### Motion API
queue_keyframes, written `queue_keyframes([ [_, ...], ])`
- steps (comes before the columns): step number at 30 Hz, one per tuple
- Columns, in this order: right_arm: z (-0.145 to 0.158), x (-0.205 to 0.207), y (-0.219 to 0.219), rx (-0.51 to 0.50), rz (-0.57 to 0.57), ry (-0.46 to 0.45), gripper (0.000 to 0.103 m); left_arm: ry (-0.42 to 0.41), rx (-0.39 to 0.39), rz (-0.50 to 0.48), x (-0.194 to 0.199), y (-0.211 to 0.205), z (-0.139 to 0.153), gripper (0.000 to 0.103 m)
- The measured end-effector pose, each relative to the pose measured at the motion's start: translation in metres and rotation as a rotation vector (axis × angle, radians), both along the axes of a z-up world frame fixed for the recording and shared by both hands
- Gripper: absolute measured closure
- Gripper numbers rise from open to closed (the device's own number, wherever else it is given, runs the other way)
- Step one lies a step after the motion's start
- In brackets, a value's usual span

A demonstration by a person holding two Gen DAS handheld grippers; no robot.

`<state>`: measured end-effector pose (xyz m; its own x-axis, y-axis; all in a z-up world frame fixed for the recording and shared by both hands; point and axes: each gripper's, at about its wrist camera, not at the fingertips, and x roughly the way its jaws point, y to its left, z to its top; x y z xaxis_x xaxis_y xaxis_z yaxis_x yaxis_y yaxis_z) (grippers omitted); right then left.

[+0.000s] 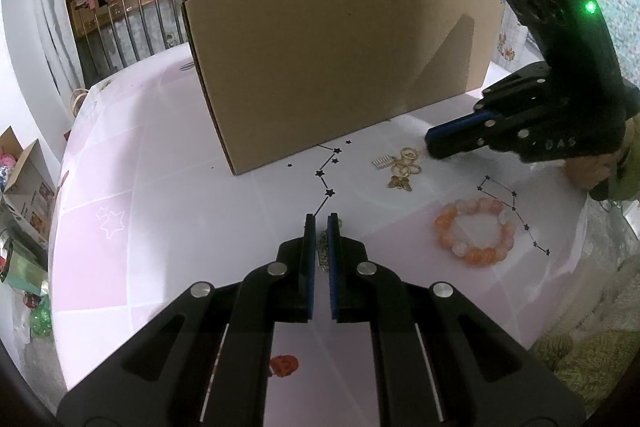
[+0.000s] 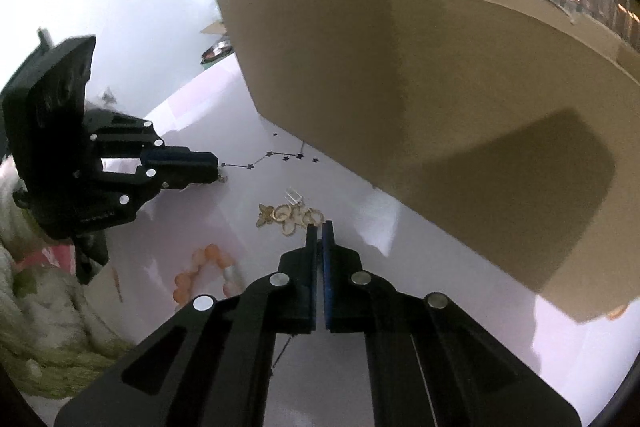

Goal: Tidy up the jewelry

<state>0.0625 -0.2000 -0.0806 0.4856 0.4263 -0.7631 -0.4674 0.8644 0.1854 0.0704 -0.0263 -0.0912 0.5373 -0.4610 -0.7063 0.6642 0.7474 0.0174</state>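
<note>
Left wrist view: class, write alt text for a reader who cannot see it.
The left gripper is shut on a small metal chain above a pink-and-white table. Ahead stands a cardboard box; to the right lie gold rings and an orange bead bracelet, with the right gripper near the rings.

Chain point(image 1: 322, 254) mostly hidden between left gripper's fingers point(image 1: 309, 247)
</note>
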Motion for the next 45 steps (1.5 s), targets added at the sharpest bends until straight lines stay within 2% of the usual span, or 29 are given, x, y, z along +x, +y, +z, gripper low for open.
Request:
queue_keyframes([
  [13,0.029,-0.019,-0.031,0.077,-0.122,-0.066,0.101,-0.014,-0.009,0.009,-0.003,0.001,0.006,0.101],
  [21,0.054,-0.031,-0.037,0.106,-0.149,-0.143,0.101,-0.054,-0.042,0.027,-0.014,0.006,0.028,0.101],
  [25,0.073,-0.038,-0.042,0.113,-0.149,-0.192,0.101,-0.085,-0.068,0.030,-0.019,0.009,0.047,0.101],
  [31,0.114,-0.041,-0.041,0.107,-0.122,-0.286,0.101,-0.225,-0.086,0.005,-0.028,0.007,0.098,0.101],
  [37,0.152,-0.030,-0.045,0.120,-0.094,-0.366,0.101,-0.328,-0.156,-0.053,-0.016,-0.001,0.154,0.101],
  [41,0.171,-0.011,-0.054,0.129,-0.084,-0.387,0.101,-0.346,-0.171,-0.082,0.010,-0.015,0.175,0.101],
  [45,0.173,0.016,-0.068,0.136,-0.093,-0.353,0.101,-0.302,-0.167,-0.115,0.042,-0.040,0.179,0.101],
])
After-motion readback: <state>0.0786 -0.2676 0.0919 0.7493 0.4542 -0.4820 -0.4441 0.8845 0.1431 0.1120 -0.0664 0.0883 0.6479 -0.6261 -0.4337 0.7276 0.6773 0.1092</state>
